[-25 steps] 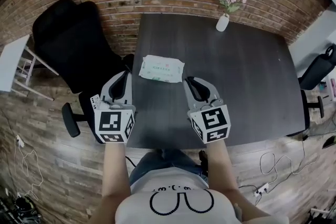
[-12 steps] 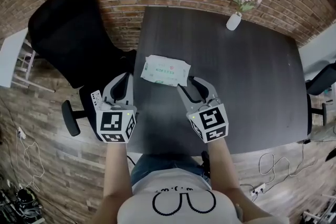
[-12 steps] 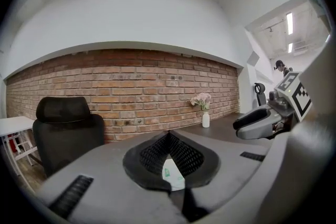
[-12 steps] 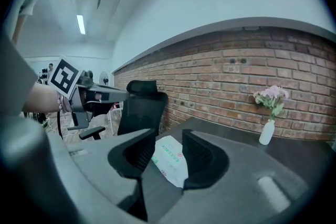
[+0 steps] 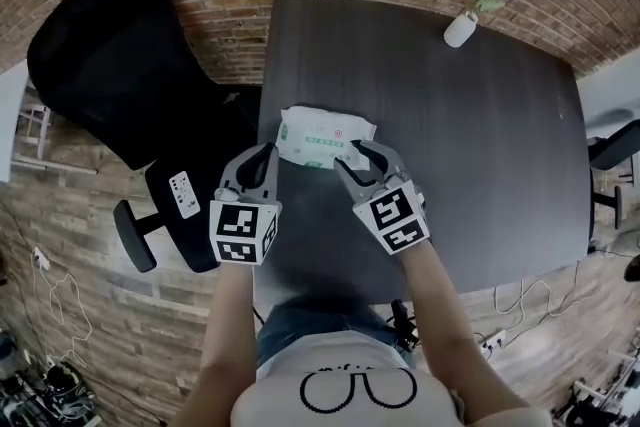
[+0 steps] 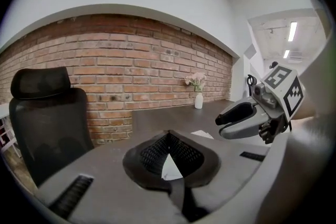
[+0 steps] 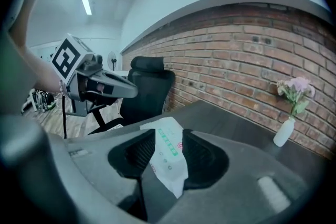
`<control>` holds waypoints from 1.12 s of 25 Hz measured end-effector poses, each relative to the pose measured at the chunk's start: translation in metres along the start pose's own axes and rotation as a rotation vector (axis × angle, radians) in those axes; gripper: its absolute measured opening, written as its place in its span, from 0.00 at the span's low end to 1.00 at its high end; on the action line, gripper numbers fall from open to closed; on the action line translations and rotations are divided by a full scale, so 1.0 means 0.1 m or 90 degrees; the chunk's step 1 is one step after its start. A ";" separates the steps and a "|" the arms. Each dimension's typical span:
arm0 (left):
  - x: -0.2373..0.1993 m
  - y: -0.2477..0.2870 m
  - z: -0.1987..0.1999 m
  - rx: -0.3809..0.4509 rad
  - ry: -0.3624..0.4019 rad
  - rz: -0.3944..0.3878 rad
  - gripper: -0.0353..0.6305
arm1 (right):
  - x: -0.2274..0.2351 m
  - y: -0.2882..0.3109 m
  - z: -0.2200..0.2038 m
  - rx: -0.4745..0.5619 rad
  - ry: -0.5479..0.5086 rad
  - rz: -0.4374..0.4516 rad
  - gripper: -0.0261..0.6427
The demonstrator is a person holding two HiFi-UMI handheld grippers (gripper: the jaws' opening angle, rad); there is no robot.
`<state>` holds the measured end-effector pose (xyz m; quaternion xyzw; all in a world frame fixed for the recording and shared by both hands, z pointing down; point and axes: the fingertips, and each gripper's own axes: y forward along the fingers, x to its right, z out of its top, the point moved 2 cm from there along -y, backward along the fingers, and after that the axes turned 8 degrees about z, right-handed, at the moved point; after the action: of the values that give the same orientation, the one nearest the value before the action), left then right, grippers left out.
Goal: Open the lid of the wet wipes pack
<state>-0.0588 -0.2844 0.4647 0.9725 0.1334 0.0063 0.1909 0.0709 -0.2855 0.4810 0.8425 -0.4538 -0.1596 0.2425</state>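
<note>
**Head view.** Item: wet wipes pack [image 5: 322,137], a soft white pouch with a green printed strip and a small red round mark. It lay flat near the left front edge of the dark desk [image 5: 480,135]. The print was too small to read. The left gripper [image 5: 266,155] sat just beside the pack's near left corner. The right gripper [image 5: 355,153] was at its near right corner.

**Left gripper view.** The fingers were pressed together at the tips with nothing between them. A white sliver of the pack [image 6: 170,168] showed through the gap below the tips.

**Right gripper view.** The fingers were spread, having just been opening. The pack [image 7: 168,157] lay between them on the desk, with the pads clear of it. Green lettering, the red mark and small icons were visible but not legible.
</note>
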 end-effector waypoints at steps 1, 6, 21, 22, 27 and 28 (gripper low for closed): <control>-0.01 0.06 -0.07 -0.011 -0.002 -0.005 0.05 | 0.02 0.06 -0.04 -0.010 -0.003 0.005 0.27; -0.01 0.36 -0.41 -0.070 -0.011 -0.032 0.05 | 0.06 0.35 -0.15 -0.045 -0.022 0.045 0.27; 0.06 0.72 -0.85 -0.141 -0.028 -0.073 0.05 | -0.01 0.82 -0.38 -0.177 -0.207 0.123 0.28; 0.06 0.72 -0.86 -0.140 -0.028 -0.075 0.05 | 0.00 0.83 -0.38 -0.179 -0.206 0.132 0.29; 0.07 0.72 -0.88 -0.140 -0.026 -0.080 0.05 | 0.04 0.83 -0.38 -0.177 -0.145 0.169 0.28; 0.06 0.72 -0.88 -0.139 -0.027 -0.080 0.05 | 0.05 0.83 -0.37 -0.178 -0.132 0.178 0.28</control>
<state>-0.0398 -0.3145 0.5730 0.9355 0.1885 -0.0118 0.2984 0.0345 -0.3190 0.5581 0.7089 -0.5619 -0.2713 0.3288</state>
